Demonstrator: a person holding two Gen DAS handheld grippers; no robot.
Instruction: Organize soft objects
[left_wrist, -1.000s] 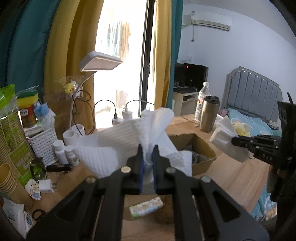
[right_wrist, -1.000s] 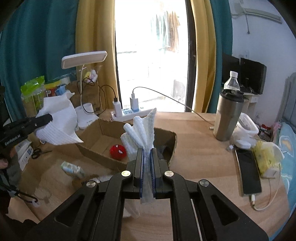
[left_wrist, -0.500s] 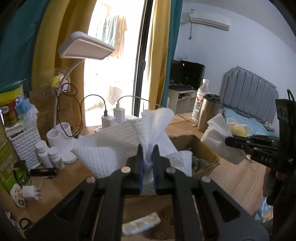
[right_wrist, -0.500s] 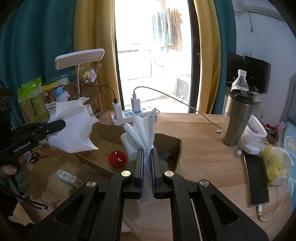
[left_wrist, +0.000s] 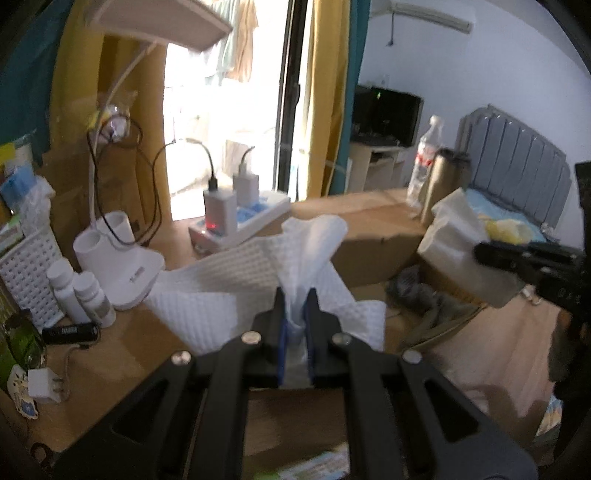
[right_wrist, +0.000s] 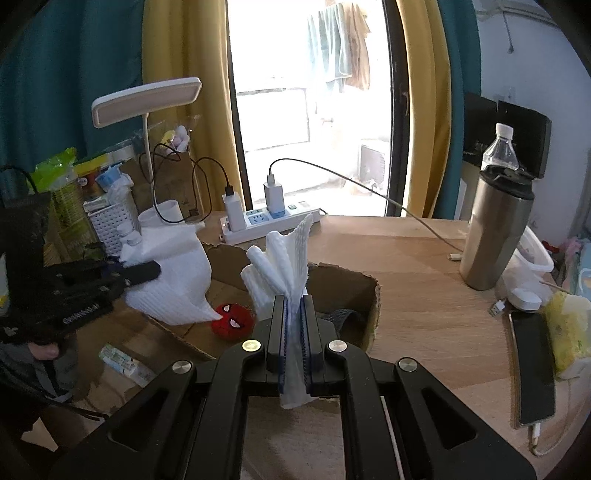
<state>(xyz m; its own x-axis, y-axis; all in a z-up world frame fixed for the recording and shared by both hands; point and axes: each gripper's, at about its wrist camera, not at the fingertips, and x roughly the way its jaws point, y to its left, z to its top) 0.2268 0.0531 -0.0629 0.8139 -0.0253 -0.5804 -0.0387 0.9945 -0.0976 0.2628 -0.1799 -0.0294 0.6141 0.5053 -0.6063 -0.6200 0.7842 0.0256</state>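
Observation:
My left gripper (left_wrist: 294, 299) is shut on a white embossed paper towel (left_wrist: 236, 280) that fans out above the desk. From the right wrist view that same towel (right_wrist: 173, 277) hangs over the left edge of a cardboard box (right_wrist: 362, 291). My right gripper (right_wrist: 294, 306) is shut on a second, pleated white towel (right_wrist: 284, 258) held over the box. In the box lie a red plush ball with a spider face (right_wrist: 232, 321) and a grey cloth (right_wrist: 343, 317). In the left wrist view the right gripper (left_wrist: 517, 258) shows at the right, with its towel (left_wrist: 454, 240).
A power strip with chargers (right_wrist: 266, 218), a white desk lamp (right_wrist: 147, 99), a white basket (left_wrist: 26, 273) and small bottles (left_wrist: 85, 295) crowd the back left. A steel tumbler (right_wrist: 495, 232), water bottle (right_wrist: 502, 147) and phone (right_wrist: 532, 365) stand right. A small packet (right_wrist: 125, 362) lies before the box.
Both grippers moved forward and lower toward the box, each keeping its towel. The left towel now hangs over the box's left edge, near the red ball.

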